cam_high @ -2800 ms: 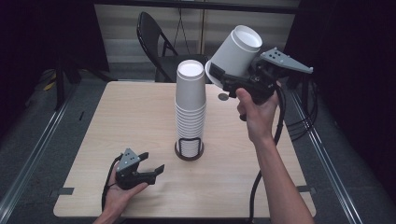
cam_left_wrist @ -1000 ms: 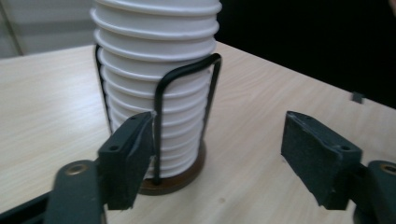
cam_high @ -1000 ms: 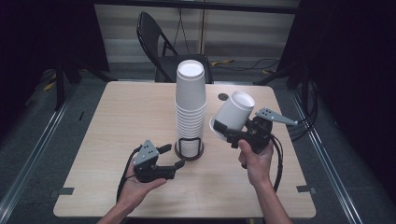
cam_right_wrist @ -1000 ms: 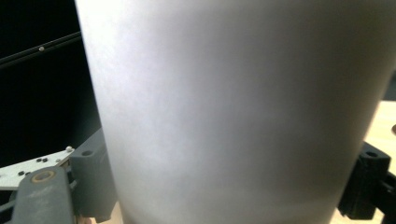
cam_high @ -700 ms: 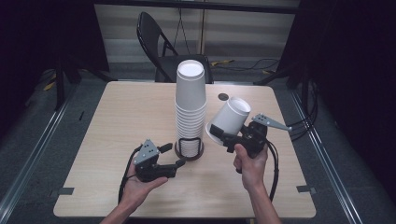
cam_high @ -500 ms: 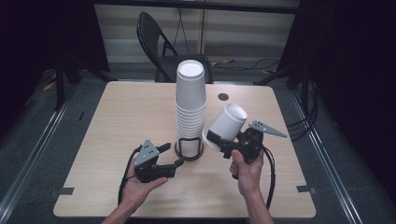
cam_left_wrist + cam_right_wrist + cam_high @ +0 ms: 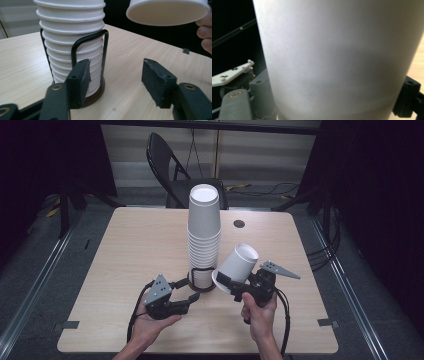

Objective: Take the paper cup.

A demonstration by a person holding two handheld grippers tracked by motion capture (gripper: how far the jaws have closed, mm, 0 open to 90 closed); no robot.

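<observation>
The jaws of the left gripper [image 7: 115, 85] stand apart with nothing between them, and they have just been closing; they rest low on the bench [image 7: 125, 245], close to the person, pointing at the foot of the black wire cup holder [image 7: 90, 45]. The near jaw sits just beside the holder's wire loop and round base, apparently not touching. The jaws of the right gripper [image 7: 235, 287] are clamped on a single white paper cup [image 7: 236, 265], held near its rim, tilted so its closed bottom points up and away and its open mouth faces down towards the left gripper. In the right gripper view the cup [image 7: 337, 57] wall sits right against the camera. This cup hangs beside the lower part of the tall cup stack [image 7: 204, 235], which stands upside down in the holder at the bench's middle. Beyond the bench stands a dark folding chair [image 7: 172, 175]. The risks, as a judgement: if the left jaws close askew on the holder, they could nudge it and sway the tall stack, which looks top-heavy. The tilted cup could brush the stack in passing and tip it. A hard squeeze near the rim could dent the thin paper, or a loose one could let the cup slip.
</observation>
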